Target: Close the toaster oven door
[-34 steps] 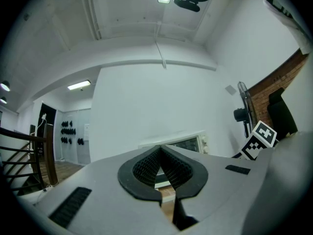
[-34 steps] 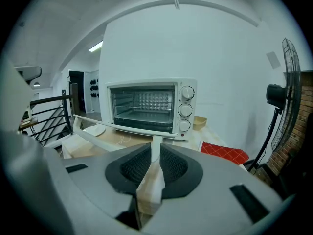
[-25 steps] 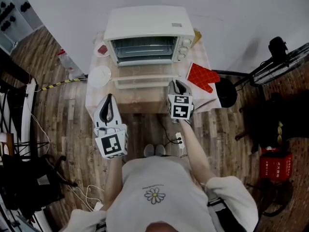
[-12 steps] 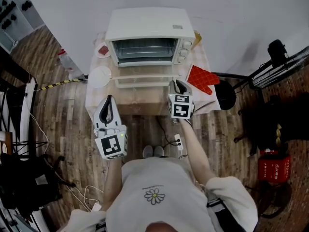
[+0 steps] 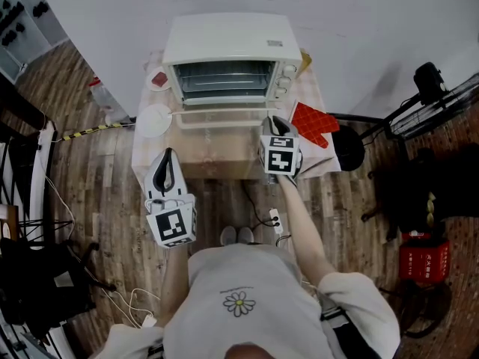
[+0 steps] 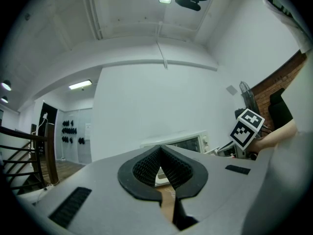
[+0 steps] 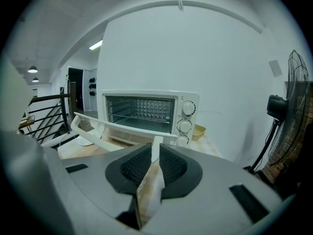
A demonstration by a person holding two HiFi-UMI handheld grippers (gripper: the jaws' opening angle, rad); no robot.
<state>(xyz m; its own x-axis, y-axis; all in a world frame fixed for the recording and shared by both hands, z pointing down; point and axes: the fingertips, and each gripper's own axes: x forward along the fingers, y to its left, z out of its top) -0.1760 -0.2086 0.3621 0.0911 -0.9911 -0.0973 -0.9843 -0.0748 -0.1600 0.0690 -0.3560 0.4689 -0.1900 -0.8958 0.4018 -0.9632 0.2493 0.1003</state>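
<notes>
The white toaster oven [image 5: 232, 51] stands at the back of the small table, its cavity open. Its glass door [image 5: 224, 120] hangs partly raised, with the white handle bar [image 5: 217, 113] along the front edge. My right gripper [image 5: 275, 122] is shut on the right end of that handle; in the right gripper view the handle [image 7: 112, 127] runs left from between my pads, and its end sits in the right gripper [image 7: 156, 148]. My left gripper [image 5: 169, 154] hovers off the table's front left, shut and empty. The left gripper [image 6: 160, 150] points towards the oven [image 6: 183, 143].
A red oven mitt [image 5: 314, 122] lies right of the oven. A white plate [image 5: 155, 119] and a small dish [image 5: 159, 77] sit at its left. A beige bowl [image 7: 198, 130] is behind the knobs. A black stool [image 5: 350, 142] stands right of the table [image 5: 217, 155].
My right gripper has risen and moved towards the oven with the handle in it, so the door now stands higher and closer to the cavity. The left gripper has stayed put.
</notes>
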